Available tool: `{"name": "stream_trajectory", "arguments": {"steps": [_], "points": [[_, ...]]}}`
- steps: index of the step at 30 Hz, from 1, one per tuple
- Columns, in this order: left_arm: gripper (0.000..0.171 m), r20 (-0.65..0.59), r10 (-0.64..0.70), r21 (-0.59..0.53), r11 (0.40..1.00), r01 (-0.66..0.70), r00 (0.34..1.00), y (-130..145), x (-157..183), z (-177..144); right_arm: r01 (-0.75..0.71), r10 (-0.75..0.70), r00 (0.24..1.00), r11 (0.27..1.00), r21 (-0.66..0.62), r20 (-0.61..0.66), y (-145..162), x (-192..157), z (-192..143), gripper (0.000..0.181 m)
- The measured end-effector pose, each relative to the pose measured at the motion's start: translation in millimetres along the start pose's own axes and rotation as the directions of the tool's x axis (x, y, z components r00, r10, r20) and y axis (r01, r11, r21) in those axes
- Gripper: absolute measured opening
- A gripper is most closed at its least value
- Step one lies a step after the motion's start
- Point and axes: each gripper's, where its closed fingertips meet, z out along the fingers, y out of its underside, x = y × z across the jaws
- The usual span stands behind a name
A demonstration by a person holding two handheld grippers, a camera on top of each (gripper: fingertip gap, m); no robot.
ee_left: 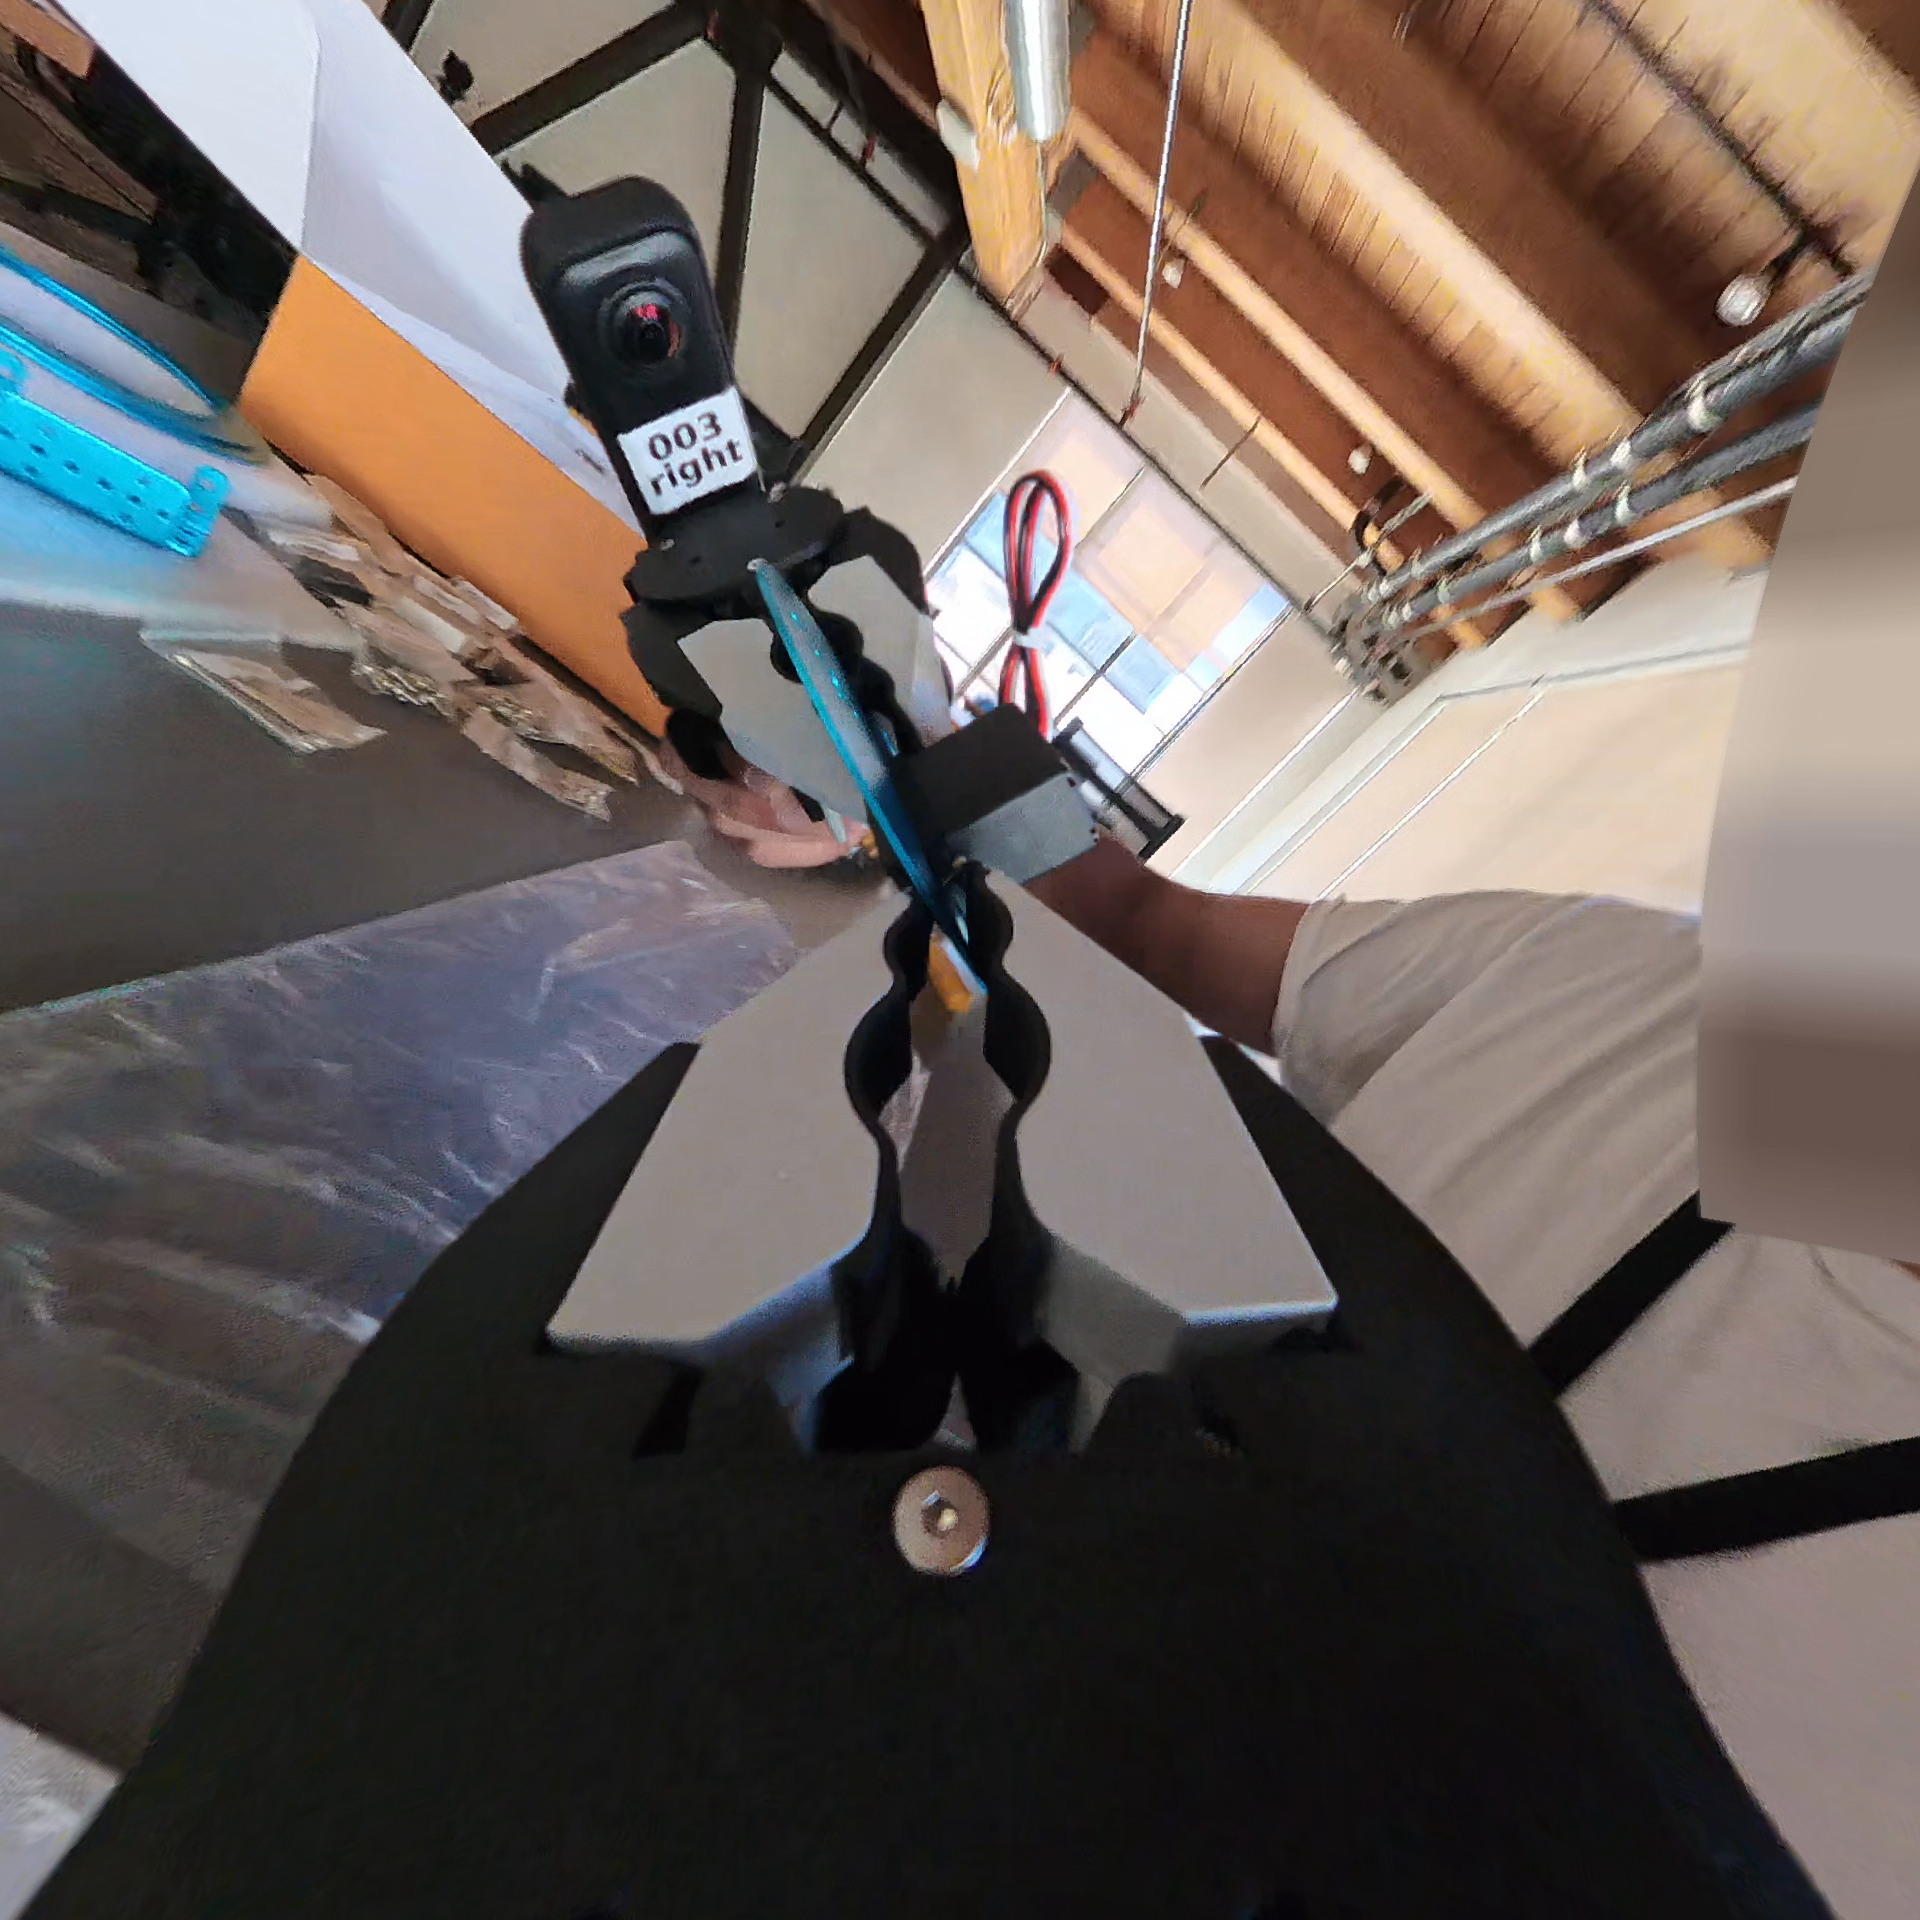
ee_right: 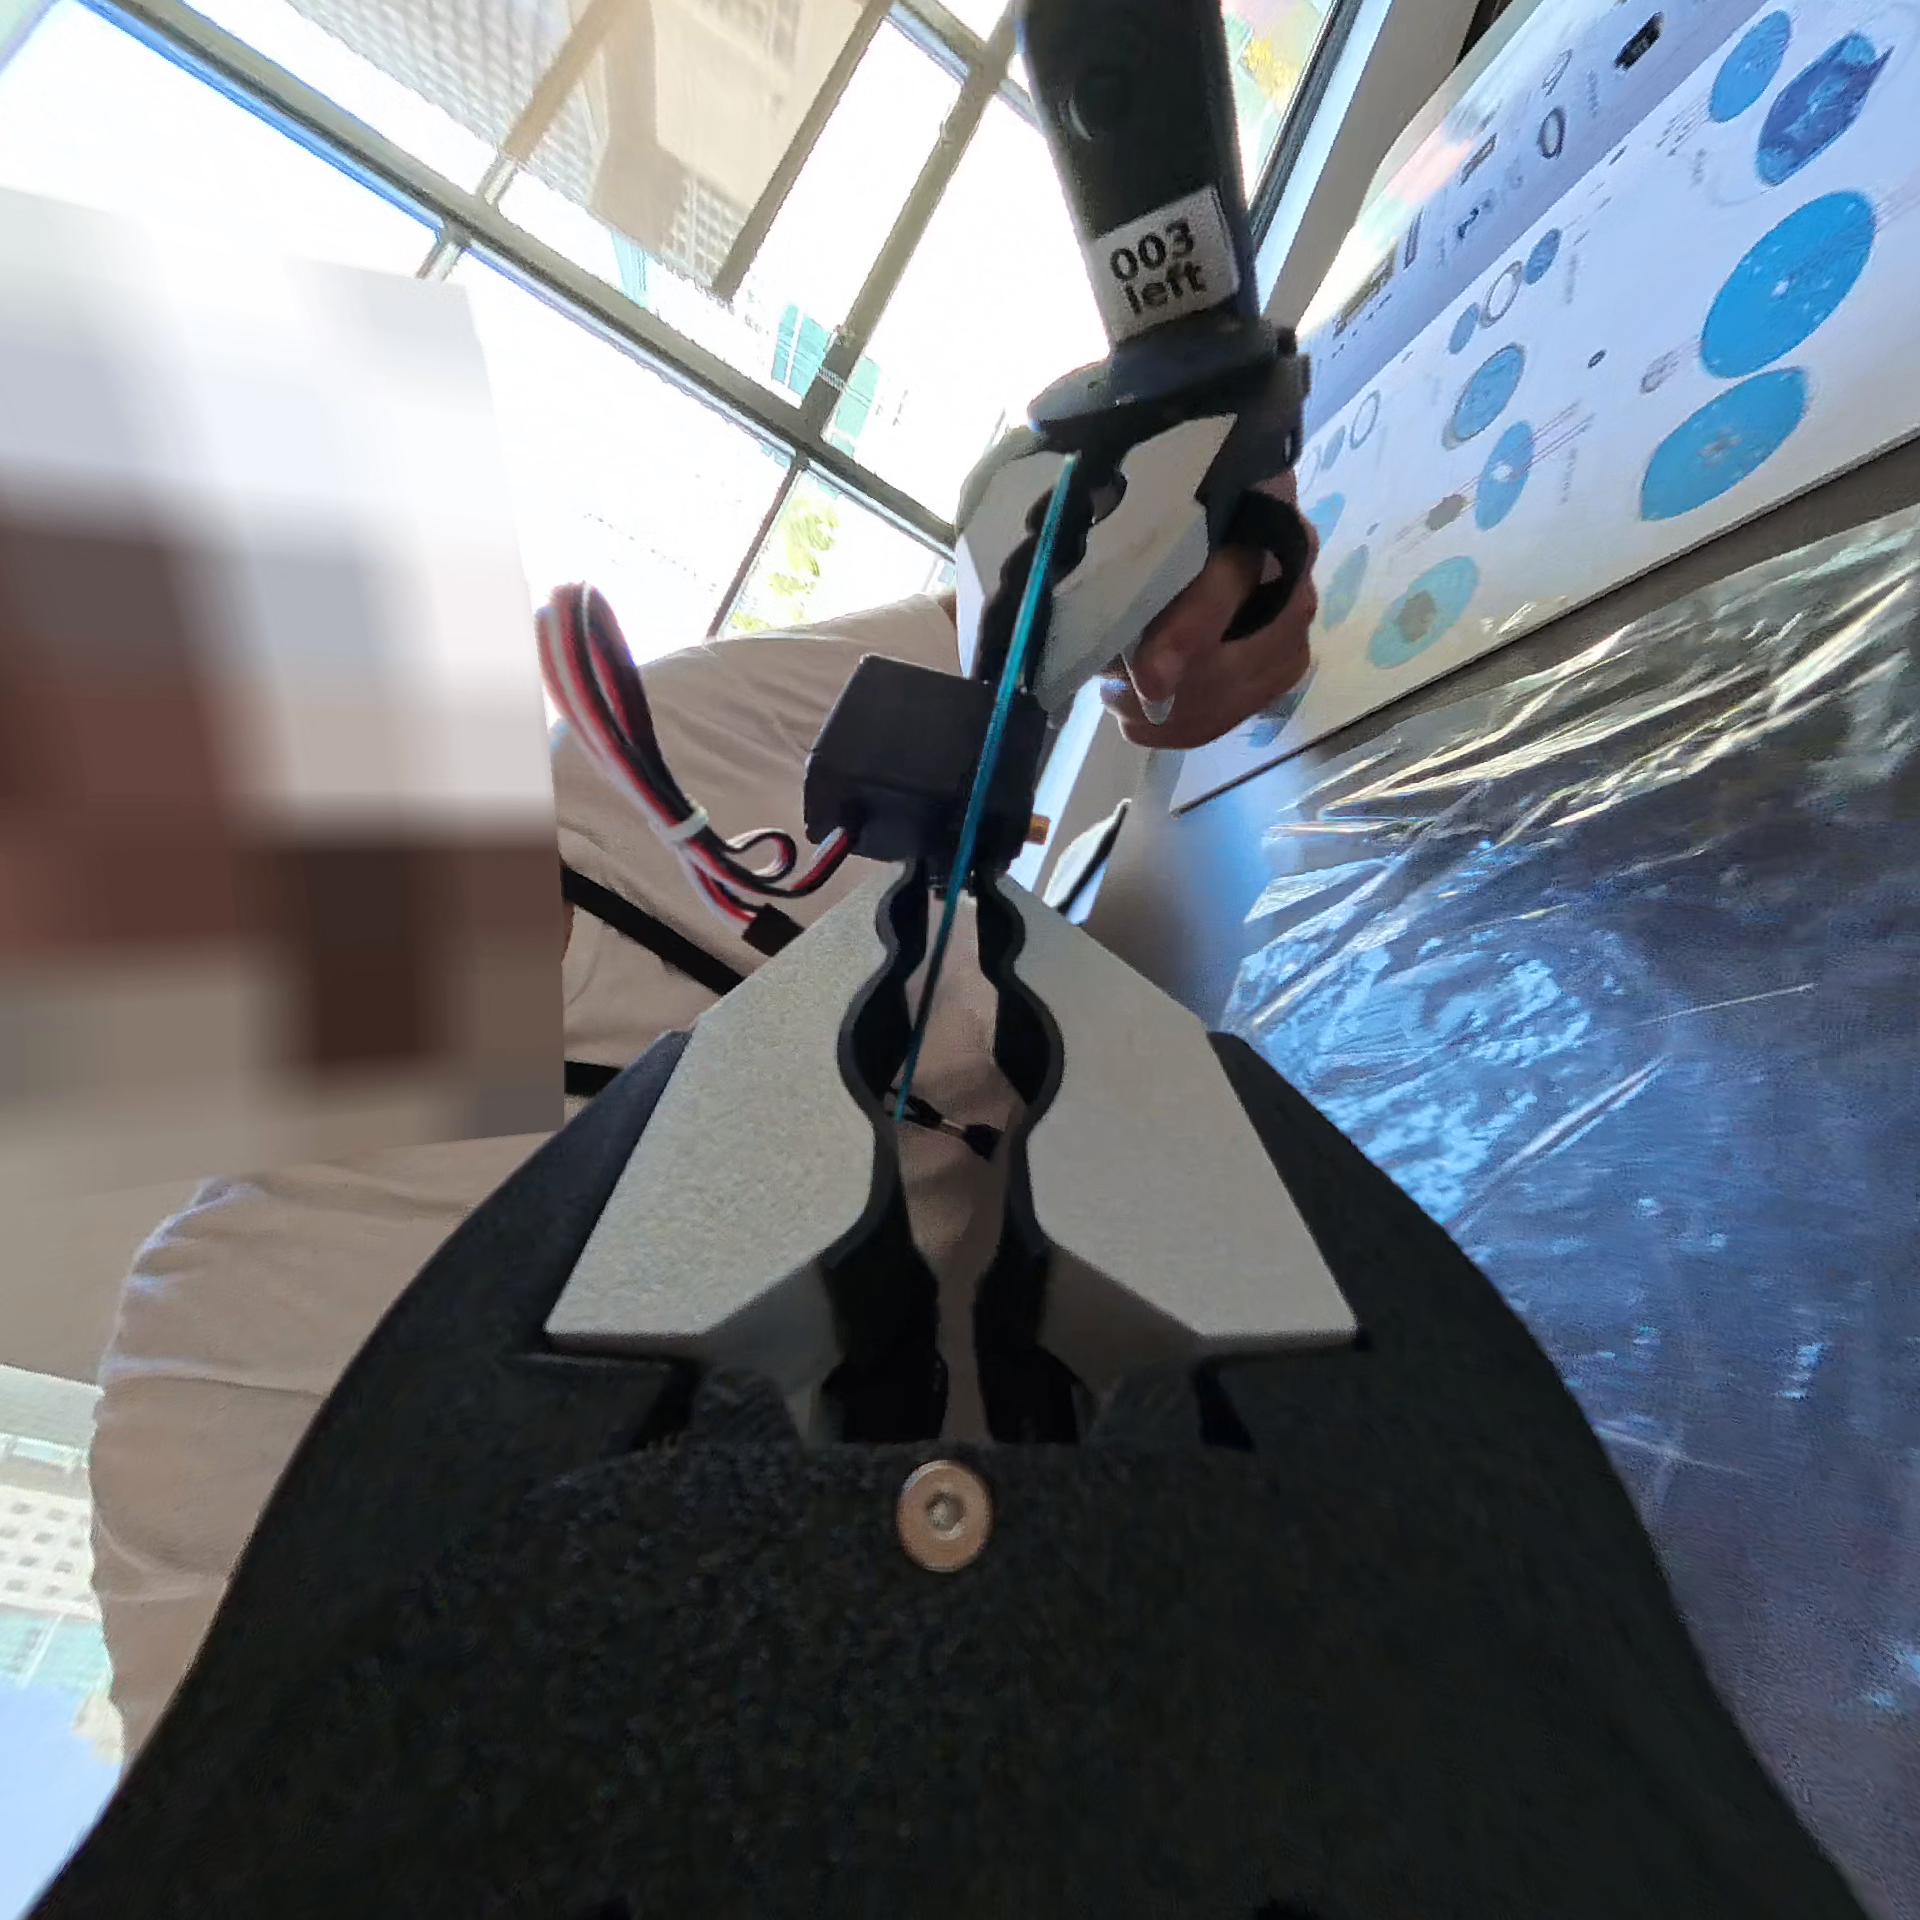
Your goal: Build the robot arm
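A thin blue plate is seen edge-on and held in the air between both grippers. A black servo motor is fixed to it, and red, black and white wires hang from the servo. My left gripper is shut on one end of the plate. My right gripper is shut on the other end of the plate, next to the servo and its wires. Each gripper faces the other at close range.
A clear plastic sheet lies on the dark table. Blue perforated beams, small parts bags and an orange-and-white box sit behind. A printed sheet with blue discs lies beside the plastic. A person in a white shirt is close. There is about 5 cm between the tips of the two grippers.
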Motion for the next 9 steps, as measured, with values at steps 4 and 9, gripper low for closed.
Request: {"name": "stream_trajectory", "arguments": {"steps": [4, 9], "points": [[0.005, -0.022, -0.093, 0.078, 0.992, 0.095, 0.995, 8, 4, -4, -0.098, 0.099, 0.995, 0.991, 0.095, -0.006, 5, -2, 7, 0.007], [0.005, -0.049, -0.174, 0.121, 0.977, 0.178, 0.984, 18, 6, -8, -0.127, 0.133, 0.991, 0.982, 0.141, -0.032, 14, -1, 13, 0.008]]}}
